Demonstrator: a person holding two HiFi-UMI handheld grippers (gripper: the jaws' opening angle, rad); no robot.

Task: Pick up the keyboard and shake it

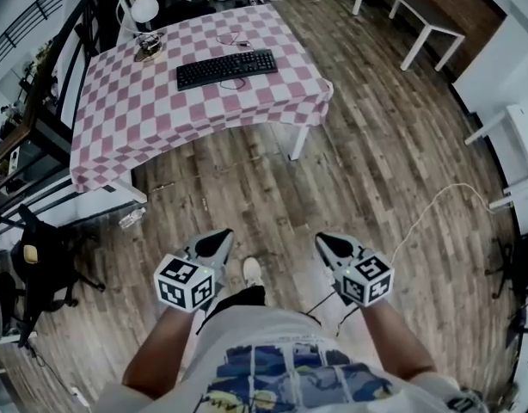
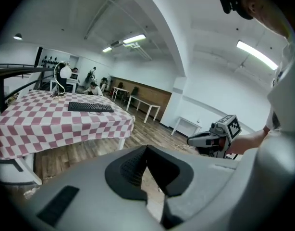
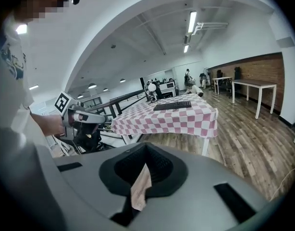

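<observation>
A black keyboard (image 1: 227, 68) lies on a table with a pink-and-white checked cloth (image 1: 161, 110), far ahead of me across the wooden floor. The left gripper view shows the keyboard (image 2: 90, 107) small in the distance, and so does the right gripper view, keyboard (image 3: 172, 105). My left gripper (image 1: 219, 241) and right gripper (image 1: 326, 243) hang low in front of my body, well short of the table. Both are shut with nothing between their jaws. Each gripper view also catches the other tool: right gripper (image 2: 190, 140), left gripper (image 3: 107, 120).
A white desk lamp (image 1: 144, 9) and a thin cable (image 1: 232, 38) share the table's far side. A dark railing (image 1: 32, 136) and a black chair (image 1: 40, 265) stand at the left. White tables (image 1: 419, 15) stand at the right, and a white cord (image 1: 436, 205) crosses the floor.
</observation>
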